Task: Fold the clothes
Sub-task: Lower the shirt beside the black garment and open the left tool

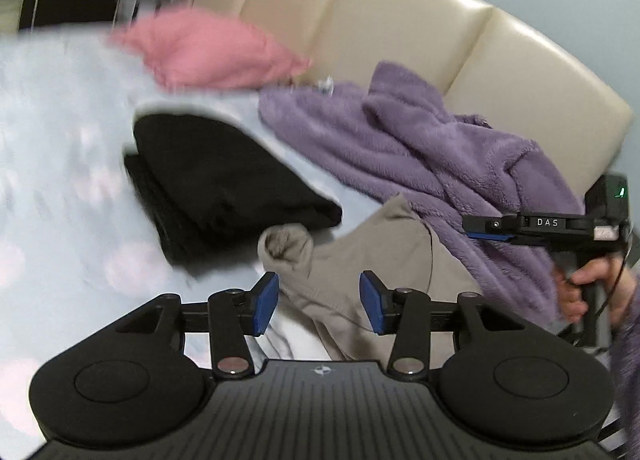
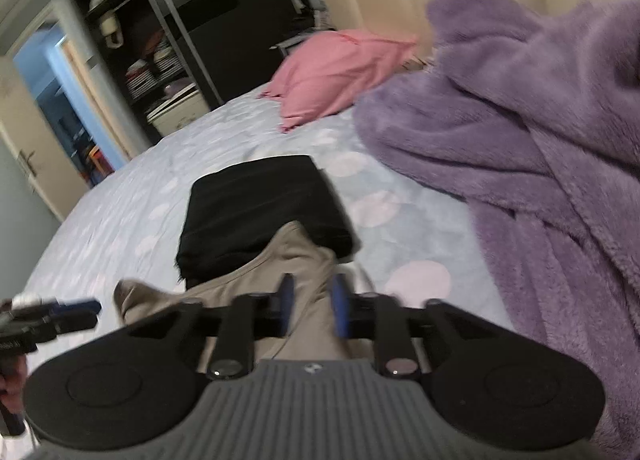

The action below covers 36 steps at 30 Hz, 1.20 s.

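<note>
Beige garment (image 1: 384, 260) lying rumpled on the bed (image 1: 60, 140), near edge toward both cameras, one bunched end (image 1: 286, 242) curled up beside a folded black garment (image 1: 224, 180). In the right wrist view, beige cloth (image 2: 296, 260) overlapping the near edge of the black stack (image 2: 260, 204).

Left tongs (image 1: 319, 302) spread wide apart, blue pads (image 1: 266, 302) either side of the beige cloth, nothing pinched. Right tongs (image 2: 310, 306) partly apart, narrow gap, beige fabric seen between the blue pads (image 2: 342, 306); contact with cloth not clear, view blurred.

Right tool seen side-on from the left wrist camera, gripped by a hand (image 1: 592, 292) at the right edge. Left tool just visible at the left edge of the right wrist view.

Purple fleecy robe (image 1: 440, 148) heaped to the right, draped partly over the beige garment. Pink pillow (image 1: 216, 52) farther back, near the cream padded headboard (image 1: 400, 20). Bedcover pale blue with pale round spots. Dark shelving (image 2: 160, 40) and open doorway (image 2: 68, 100) beyond the bed.
</note>
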### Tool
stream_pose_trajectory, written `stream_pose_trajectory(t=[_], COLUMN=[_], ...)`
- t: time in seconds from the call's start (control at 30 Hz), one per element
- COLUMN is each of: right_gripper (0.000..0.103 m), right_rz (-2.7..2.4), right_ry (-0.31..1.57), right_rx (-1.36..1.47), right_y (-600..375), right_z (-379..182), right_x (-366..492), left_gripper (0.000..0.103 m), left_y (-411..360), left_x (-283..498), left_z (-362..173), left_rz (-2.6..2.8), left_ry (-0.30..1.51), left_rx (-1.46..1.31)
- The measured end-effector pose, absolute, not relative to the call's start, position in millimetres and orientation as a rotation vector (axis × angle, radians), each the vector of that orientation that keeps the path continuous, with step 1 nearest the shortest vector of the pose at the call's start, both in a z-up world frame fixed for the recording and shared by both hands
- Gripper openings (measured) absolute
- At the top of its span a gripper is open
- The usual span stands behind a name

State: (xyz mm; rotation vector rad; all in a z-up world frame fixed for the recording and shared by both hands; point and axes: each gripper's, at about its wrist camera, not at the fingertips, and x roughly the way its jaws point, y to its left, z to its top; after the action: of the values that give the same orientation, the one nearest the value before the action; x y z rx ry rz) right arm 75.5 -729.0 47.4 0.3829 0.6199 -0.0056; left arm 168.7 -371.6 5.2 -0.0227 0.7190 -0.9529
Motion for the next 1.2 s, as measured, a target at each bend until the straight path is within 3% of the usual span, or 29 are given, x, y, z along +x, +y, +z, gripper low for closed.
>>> stream_pose_trajectory(t=[0.17,0.53,0.77,0.9,1.13,1.2], right_gripper=[0.016,0.013,0.013,0.033,0.044,0.060], right_rz=[-0.011,-0.064,-0.082,-0.079,0.023,0.068], right_ry=[0.618,0.641,0.646,0.610,0.526,0.502], right_rx=[0.345,0.396,0.387,0.385,0.362,0.359], right_y=[-712,-722,-717,-704,-651,-629], right_z=[30,-19,-15,12,81,103], right_x=[85,114,113,101,76,69], left_gripper=[0.022,0.019,0.019,0.019,0.019,0.022], left_y=[-386,-416,-412,-408,-371,-355], left_x=[152,172,178,171,144,134], left_z=[5,-38,-44,-34,10,29], left_rz=[-1.010,-0.997,-0.991,-0.994,-1.006,-0.999], left_ry=[0.669,0.775,0.804,0.799,0.718,0.687], left_rx=[0.080,0.149,0.118,0.107,0.092,0.085])
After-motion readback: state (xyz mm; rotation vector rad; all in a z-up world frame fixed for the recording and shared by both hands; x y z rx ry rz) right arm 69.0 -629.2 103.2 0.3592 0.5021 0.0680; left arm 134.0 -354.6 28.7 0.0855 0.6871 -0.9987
